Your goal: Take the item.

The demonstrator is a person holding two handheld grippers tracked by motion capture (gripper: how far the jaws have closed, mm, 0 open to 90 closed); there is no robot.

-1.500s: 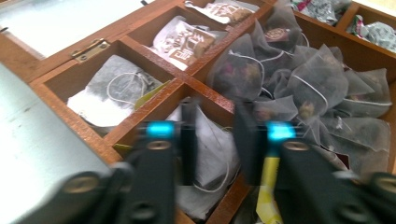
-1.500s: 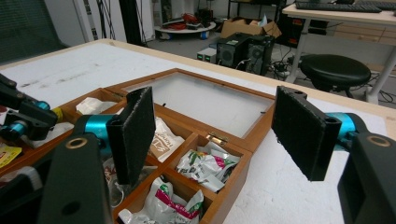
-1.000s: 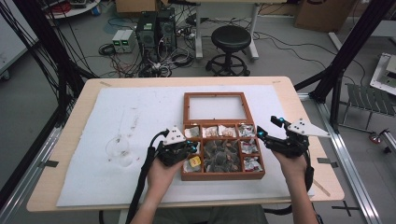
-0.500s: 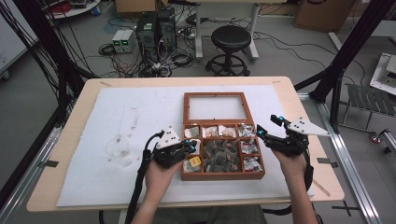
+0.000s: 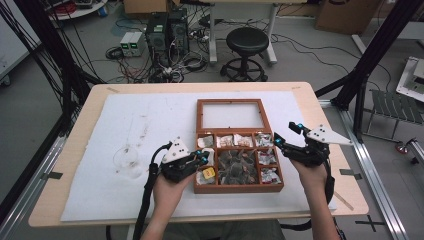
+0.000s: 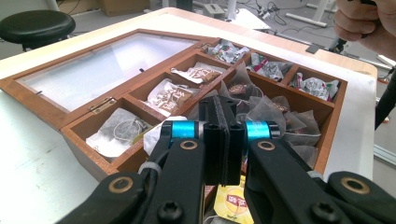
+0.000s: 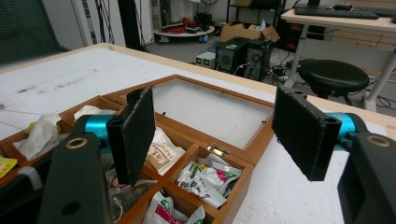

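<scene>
Two closed jaws above yellow tea bag [image 6: 232, 204], left gripper [image 6: 219, 122]

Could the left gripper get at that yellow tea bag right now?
Probably yes: the left gripper hangs just above the yellow tea bag, the box is open, nothing covers it. Its fingers are shut, so they must open first.
</scene>
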